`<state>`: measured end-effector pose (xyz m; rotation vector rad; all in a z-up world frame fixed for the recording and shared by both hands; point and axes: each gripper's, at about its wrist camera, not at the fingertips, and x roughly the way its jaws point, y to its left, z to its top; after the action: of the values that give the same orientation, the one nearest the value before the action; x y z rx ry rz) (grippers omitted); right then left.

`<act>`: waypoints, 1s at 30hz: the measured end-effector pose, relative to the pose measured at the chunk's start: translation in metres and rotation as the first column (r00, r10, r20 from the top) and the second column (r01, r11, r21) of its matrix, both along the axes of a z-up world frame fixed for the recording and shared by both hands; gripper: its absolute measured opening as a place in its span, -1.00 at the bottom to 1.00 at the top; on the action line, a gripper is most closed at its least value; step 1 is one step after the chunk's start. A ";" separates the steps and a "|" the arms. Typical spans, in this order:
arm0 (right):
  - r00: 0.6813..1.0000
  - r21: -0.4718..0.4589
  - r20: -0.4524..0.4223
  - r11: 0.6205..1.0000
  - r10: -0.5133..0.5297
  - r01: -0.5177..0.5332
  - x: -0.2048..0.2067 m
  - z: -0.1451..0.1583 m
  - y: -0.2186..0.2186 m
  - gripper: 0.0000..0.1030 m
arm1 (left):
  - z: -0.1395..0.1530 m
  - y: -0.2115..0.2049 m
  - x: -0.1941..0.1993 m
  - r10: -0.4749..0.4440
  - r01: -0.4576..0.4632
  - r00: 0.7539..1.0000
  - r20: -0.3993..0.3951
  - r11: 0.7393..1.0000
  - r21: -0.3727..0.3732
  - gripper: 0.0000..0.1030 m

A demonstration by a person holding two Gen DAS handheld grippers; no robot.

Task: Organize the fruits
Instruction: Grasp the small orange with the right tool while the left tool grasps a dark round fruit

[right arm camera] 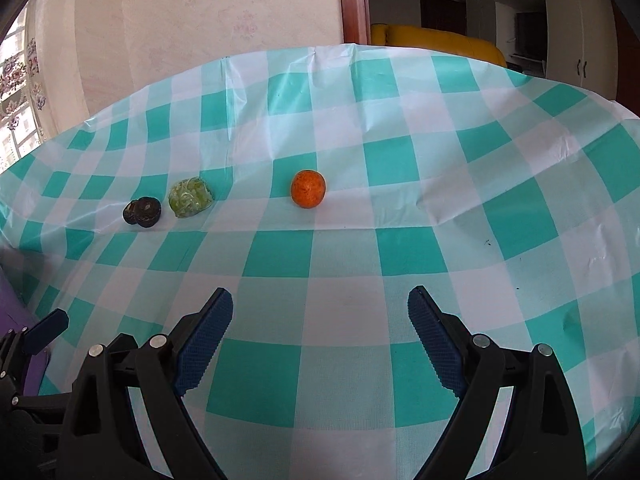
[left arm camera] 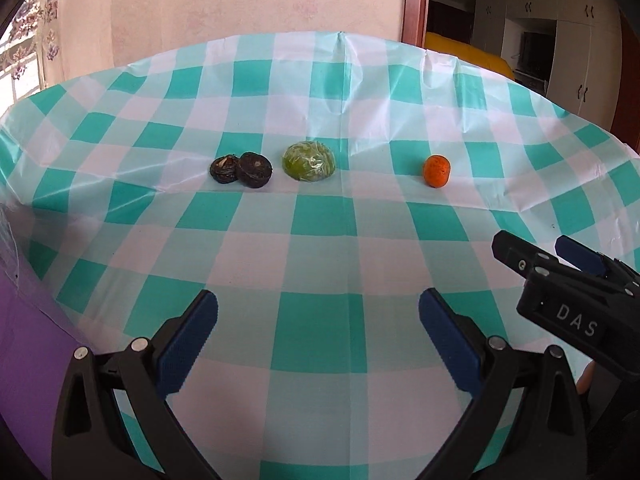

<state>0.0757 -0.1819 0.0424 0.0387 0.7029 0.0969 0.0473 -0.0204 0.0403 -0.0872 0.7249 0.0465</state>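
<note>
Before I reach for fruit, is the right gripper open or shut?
Open: the right gripper has its blue pads wide apart, holding nothing.

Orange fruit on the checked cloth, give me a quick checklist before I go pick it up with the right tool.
1. Right tool open: ok.
2. Right tool empty: ok.
3. Orange fruit stands clear of the green wrapped fruit: ok.
4. Cloth between tool and orange fruit bare: ok.
5. Left tool open, off to the side: ok.
6. Destination for the orange fruit in view: cannot tell.

On tablecloth, L to R: two mangosteens, wrapped fruit, orange.
</note>
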 end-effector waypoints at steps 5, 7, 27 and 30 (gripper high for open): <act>1.000 0.008 -0.005 1.000 -0.010 0.010 0.034 -0.002 -0.008 0.68 | -0.005 0.020 0.030 0.056 -0.059 0.998 -0.026 0.993 -0.099 0.96; 1.000 0.014 0.010 1.000 0.004 -0.004 0.046 -0.001 -0.007 0.68 | -0.009 0.025 0.040 0.054 -0.060 0.997 -0.051 0.988 -0.142 0.96; 0.983 0.015 -0.183 1.000 0.021 -0.019 0.163 -0.023 0.042 -0.25 | -0.014 0.060 0.057 0.177 -0.188 0.982 -0.065 0.948 -0.256 0.96; 0.983 0.038 -0.181 0.999 0.022 -0.015 0.163 -0.021 0.041 -0.33 | -0.014 0.068 0.074 0.232 -0.243 0.970 -0.072 0.942 -0.233 0.96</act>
<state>0.2388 -0.1411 0.0210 0.0767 0.8834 0.1250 0.1217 0.0478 0.0267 -0.4070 0.7586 0.1923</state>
